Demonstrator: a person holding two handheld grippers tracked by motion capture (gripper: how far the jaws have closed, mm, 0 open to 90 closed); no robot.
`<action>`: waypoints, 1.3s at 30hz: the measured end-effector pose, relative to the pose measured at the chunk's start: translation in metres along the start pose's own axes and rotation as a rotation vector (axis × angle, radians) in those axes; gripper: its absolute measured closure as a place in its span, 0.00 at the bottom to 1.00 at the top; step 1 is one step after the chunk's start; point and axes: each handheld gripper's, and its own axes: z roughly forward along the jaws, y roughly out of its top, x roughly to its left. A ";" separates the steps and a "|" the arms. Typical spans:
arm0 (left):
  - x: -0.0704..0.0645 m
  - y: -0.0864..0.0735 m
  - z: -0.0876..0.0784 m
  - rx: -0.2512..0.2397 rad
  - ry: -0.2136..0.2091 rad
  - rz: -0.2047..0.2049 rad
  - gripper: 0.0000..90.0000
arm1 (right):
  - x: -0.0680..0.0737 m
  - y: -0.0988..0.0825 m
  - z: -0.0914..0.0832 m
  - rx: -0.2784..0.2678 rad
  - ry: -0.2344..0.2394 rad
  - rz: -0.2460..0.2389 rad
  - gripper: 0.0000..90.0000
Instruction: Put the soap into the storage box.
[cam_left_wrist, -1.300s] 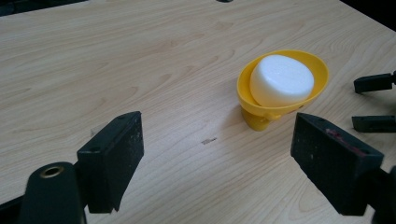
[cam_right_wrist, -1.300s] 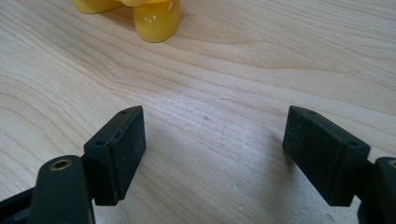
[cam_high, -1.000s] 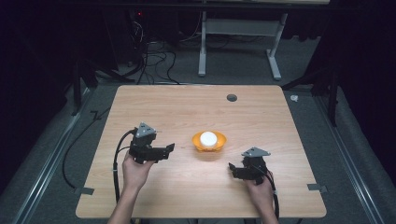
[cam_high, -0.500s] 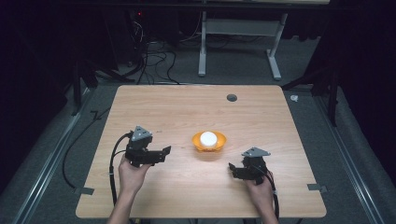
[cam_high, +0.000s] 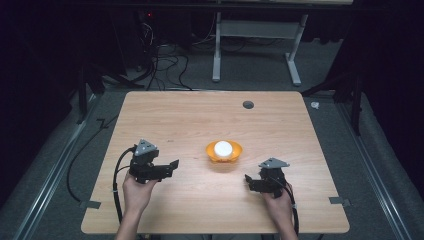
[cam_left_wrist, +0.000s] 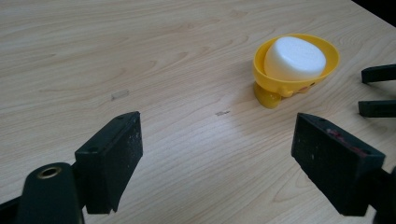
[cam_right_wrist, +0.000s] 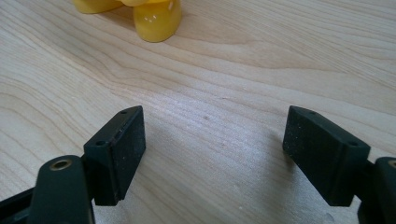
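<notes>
Centrally, yellow bowl (cam_high: 224, 152) between left gripper (cam_high: 170, 166), right gripper (cam_high: 248, 181)

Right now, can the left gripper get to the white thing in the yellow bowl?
Probably yes. The left gripper has its jaws wide open, and bare table lies between it and the yellow bowl. The white thing sits uncovered on top.

Left gripper (cam_high: 170, 165), right gripper (cam_high: 248, 181): black bodies, grey three-cornered top plates, black trailing cables. Jaws carry flat black pads (cam_right_wrist: 122, 149) with small screw holes. Forearms bare, no sleeves.
</notes>
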 end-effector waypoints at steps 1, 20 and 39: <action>0.001 -0.001 0.000 -0.001 0.000 -0.001 0.19 | 0.000 0.000 0.000 0.000 0.000 0.000 0.25; 0.006 -0.016 -0.002 0.019 0.008 -0.032 0.19 | 0.000 0.000 0.000 0.000 0.000 0.000 0.25; 0.011 -0.033 0.001 0.039 0.017 -0.068 0.19 | 0.000 0.000 0.000 -0.001 -0.001 -0.002 0.25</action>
